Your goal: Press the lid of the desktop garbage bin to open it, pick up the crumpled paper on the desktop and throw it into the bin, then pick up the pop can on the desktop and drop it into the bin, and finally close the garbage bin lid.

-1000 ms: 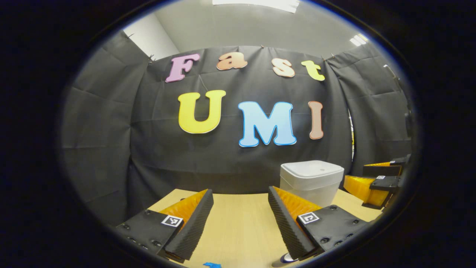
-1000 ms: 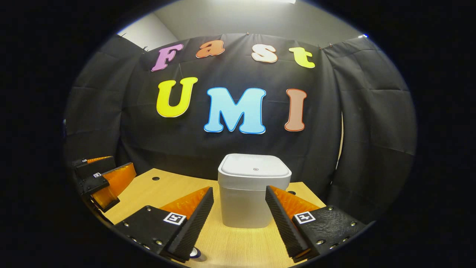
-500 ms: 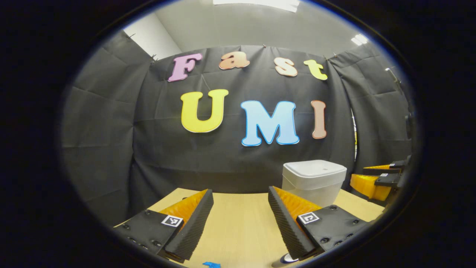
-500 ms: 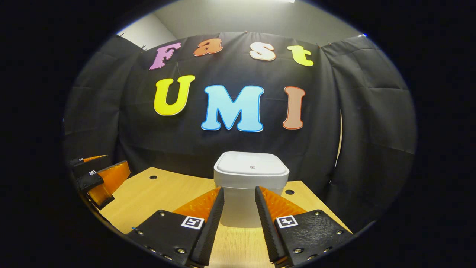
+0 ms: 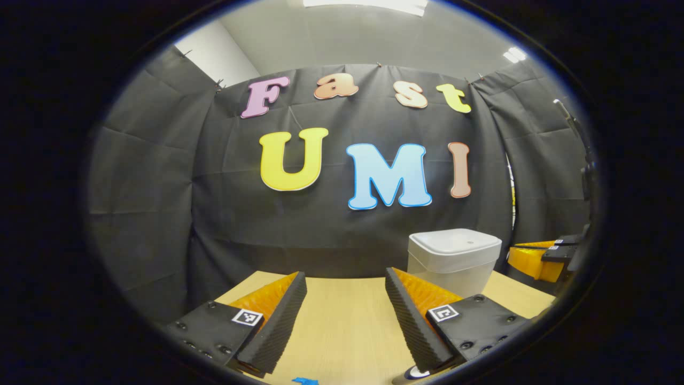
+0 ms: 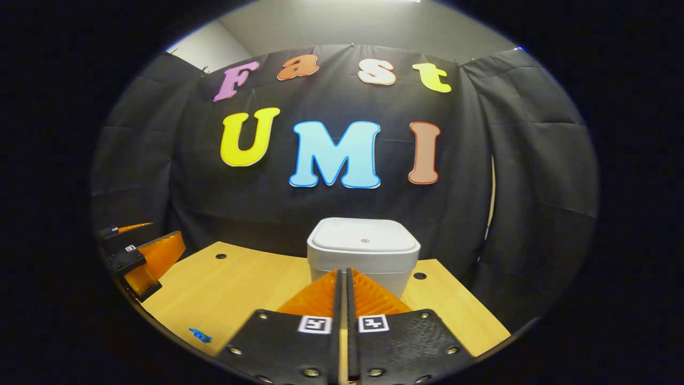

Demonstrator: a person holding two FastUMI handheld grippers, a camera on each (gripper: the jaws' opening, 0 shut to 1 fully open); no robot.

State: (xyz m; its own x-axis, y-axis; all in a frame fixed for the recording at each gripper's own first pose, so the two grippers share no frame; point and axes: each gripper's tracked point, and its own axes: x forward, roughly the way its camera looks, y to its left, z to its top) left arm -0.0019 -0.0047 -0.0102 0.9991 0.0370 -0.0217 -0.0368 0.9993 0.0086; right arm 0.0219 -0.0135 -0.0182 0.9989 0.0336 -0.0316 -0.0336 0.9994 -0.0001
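- Pointing straight at the garbage bin (image 6: 363,256), the right gripper (image 6: 342,278) is level above the wooden desktop (image 6: 224,289), its two fingers pressed flat together with nothing between them.
- The bin stands upright near the far edge of the desktop, close to the black cloth wall – its lid (image 6: 364,235) is down and flat, with a small round mark at its middle.
- The right gripper's fingertips reach up to the bin's front wall in the right gripper view; whether they touch it I cannot tell.
- In the left gripper view the left gripper (image 5: 346,283) hangs low over the desktop (image 5: 342,331) with its fingers spread wide and bare desk between them.
- From there the bin (image 5: 453,259) sits to the far right, apart from the left gripper, and the right gripper (image 5: 539,256) shows just right of the bin.
- In the right gripper view the left gripper (image 6: 141,259) sits at the far left, well apart from the bin.
- A small blue scrap (image 6: 200,335) lies on the near left desk.
- A rounded thing (image 5: 414,374) peeks out under the left gripper's right finger – possibly the pop can, too cut off to say.
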